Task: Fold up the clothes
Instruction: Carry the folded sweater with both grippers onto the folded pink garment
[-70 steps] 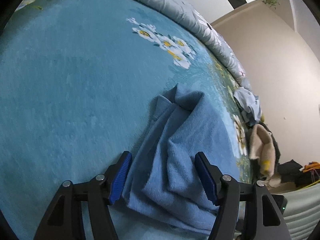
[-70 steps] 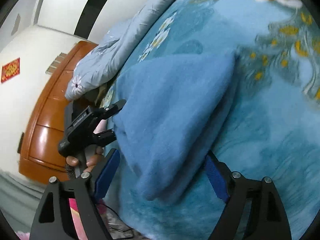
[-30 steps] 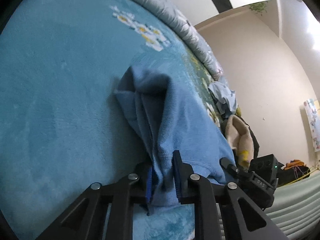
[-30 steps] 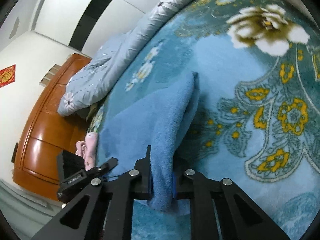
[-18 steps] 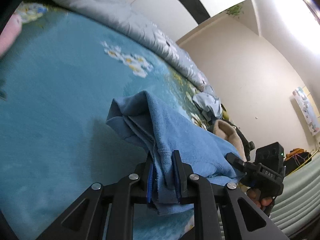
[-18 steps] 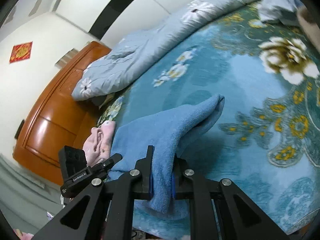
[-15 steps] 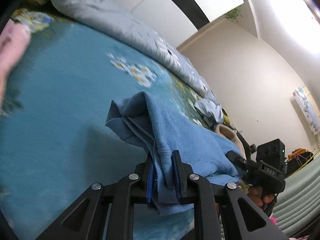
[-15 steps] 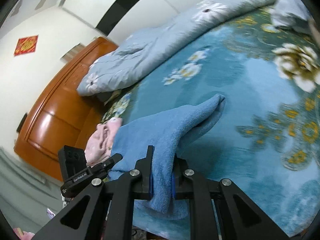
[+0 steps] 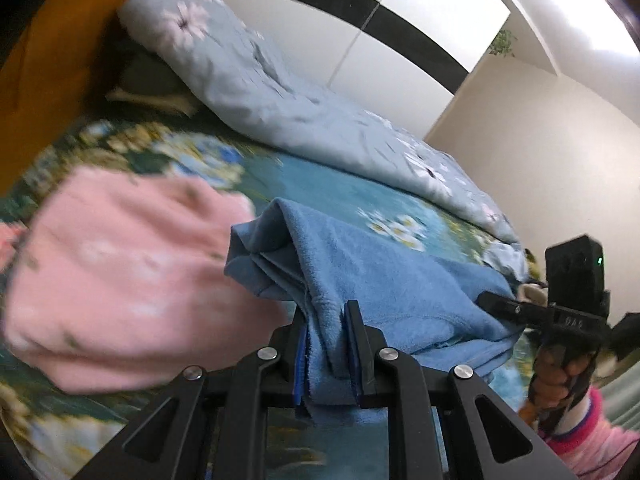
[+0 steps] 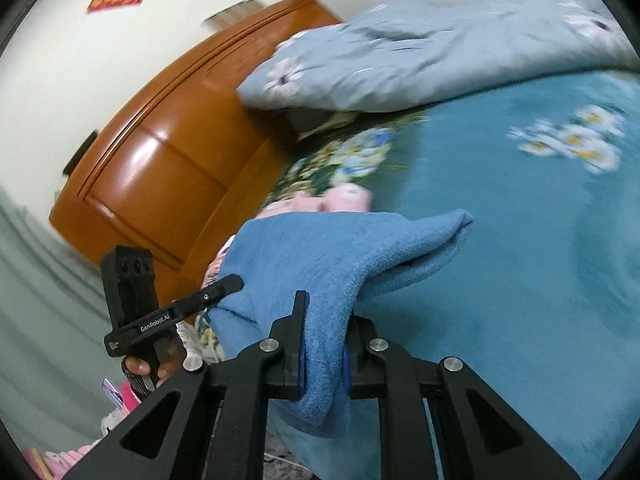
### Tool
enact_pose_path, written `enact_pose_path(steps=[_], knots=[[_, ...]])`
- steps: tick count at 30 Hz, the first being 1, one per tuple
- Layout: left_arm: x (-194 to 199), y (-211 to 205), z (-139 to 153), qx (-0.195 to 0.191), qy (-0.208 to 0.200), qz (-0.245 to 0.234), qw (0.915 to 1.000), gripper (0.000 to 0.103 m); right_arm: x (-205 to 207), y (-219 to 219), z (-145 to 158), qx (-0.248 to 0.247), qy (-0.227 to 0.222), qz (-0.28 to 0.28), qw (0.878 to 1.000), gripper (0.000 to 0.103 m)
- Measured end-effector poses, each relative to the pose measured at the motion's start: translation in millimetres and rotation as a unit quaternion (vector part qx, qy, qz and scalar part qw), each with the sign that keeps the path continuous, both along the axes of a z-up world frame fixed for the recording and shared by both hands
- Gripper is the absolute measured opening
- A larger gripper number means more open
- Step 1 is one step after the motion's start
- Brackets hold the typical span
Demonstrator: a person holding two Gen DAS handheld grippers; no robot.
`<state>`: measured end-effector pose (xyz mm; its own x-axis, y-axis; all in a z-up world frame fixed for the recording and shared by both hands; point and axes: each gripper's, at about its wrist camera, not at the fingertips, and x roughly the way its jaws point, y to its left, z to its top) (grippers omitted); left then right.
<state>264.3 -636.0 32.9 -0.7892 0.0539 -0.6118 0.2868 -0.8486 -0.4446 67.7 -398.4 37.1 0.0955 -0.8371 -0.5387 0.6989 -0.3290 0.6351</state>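
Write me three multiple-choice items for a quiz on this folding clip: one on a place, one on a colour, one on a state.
1. Where is the pink garment?
A. on the blue garment
B. on the bed, left of the blue garment
C. on the headboard

2. What colour is the headboard?
A. white
B. black
C. orange-brown

3. How is the blue garment held?
A. both grippers clamp it
B. left gripper only
C. lying free

Answers: 1 B, left wrist view shows it there. 2 C, glossy wood. 3 A, right gripper jaws pinch it too.
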Motion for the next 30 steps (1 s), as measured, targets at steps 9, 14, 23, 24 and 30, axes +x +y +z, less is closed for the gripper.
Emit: enact_pose_path(steps=[9,14,23,24,30], knots=[[45,-110,-2,0.036,0.076,0.103,0.9911,0.018,10,-133,38,0.019,0.055,0.076,0.995,0.013],[61,-150,-27,0.032,0.067,0.168,0.983,0.018,20,-185,20,0.013,0.081,0.094,0.992,0.013],[59,-178,-64,0.054,-0.017,0.211,0.9759,0.016,10,-206,-89,0.07,0.012,0.074,0.995,0.015],[58,-178,-65,0.054,-0.023,0.213,0.9752,0.018,6,-203,-91,0.063,-0.002,0.069,0.996,0.016],[67,-170,-47,-0.006,-0.027,0.243,0.9697,0.019,3,-189,-73,0.066,0.044,0.058,0.995,0.035]])
